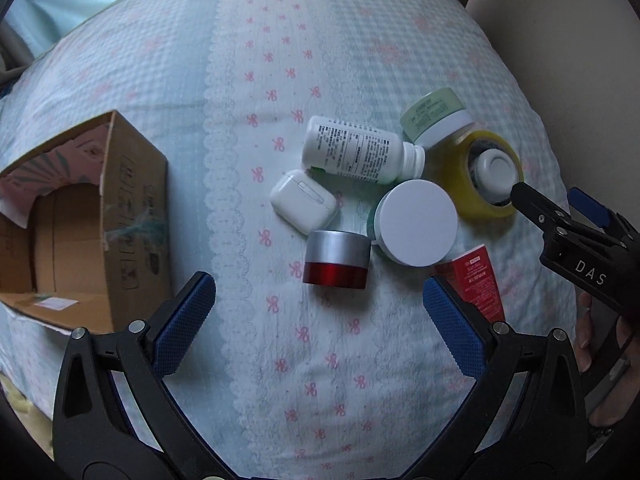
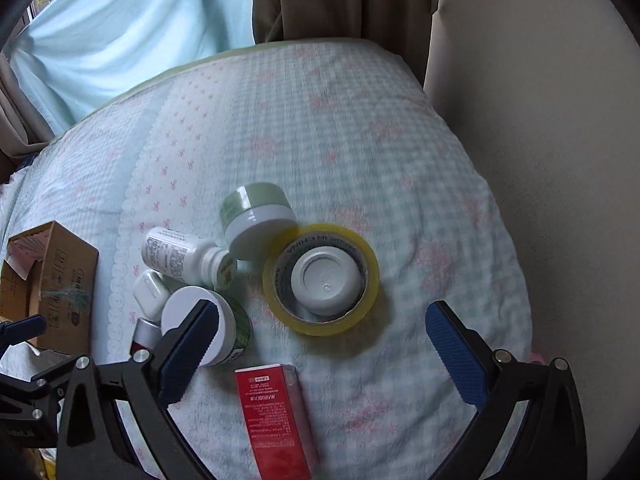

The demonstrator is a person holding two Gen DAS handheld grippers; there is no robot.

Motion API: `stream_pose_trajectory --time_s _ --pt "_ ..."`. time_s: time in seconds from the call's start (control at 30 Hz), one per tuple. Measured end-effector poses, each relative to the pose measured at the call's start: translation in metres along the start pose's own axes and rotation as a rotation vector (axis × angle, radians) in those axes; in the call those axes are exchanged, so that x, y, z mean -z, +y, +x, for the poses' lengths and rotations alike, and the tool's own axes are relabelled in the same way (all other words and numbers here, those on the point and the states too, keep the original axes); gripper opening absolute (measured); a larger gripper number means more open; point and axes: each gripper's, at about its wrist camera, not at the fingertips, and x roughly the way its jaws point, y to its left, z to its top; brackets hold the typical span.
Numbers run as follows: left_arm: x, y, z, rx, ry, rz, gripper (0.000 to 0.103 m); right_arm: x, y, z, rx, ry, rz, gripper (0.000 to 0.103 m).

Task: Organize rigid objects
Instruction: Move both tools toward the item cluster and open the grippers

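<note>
Both grippers hover over the bed with jaws spread, holding nothing.

The left gripper (image 1: 319,320) is near the red jar (image 1: 336,260); the right gripper (image 2: 322,344) is over the tape roll (image 2: 320,280) ringing what may be a white cap (image 2: 326,280). The box (image 1: 120,216) lies well left.

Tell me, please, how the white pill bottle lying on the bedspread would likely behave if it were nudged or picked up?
The white pill bottle lies on its side, so its round body would probably roll, though the soft bedspread may slow it. It looks rigid plastic, likely firm under a hand-held gripper. It touches the white-lidded jar, which might shift too.
</note>
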Motion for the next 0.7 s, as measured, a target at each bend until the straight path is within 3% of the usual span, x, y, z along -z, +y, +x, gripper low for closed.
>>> stream_pose_trajectory --time_s 0.13,0.27,0.33,0.5,0.63,0.7 --pt "0.001 -0.001 0.039 0.003 0.036 -0.002 0.102 0.005 -0.001 0.043 0.004 0.044 -0.004 0.103" --pt "0.002 -0.001 0.071 -0.002 0.068 0.014 0.095 0.006 0.001 0.072 0.008 0.068 -0.024 0.103" --pt "0.003 -0.002 0.08 0.007 0.081 0.019 0.086 0.006 0.005 0.082 0.02 0.063 -0.047 0.103" --pt "0.001 -0.005 0.089 0.02 0.081 0.054 0.076 0.001 0.007 0.095 0.029 0.043 -0.06 0.103" --pt "-0.004 -0.013 0.095 0.044 0.097 0.09 0.052 -0.006 0.005 0.1 0.033 0.039 -0.061 0.103" --pt "-0.011 -0.018 0.099 0.038 0.1 0.113 0.05 -0.01 0.006 0.101 0.035 0.037 -0.076 0.098"
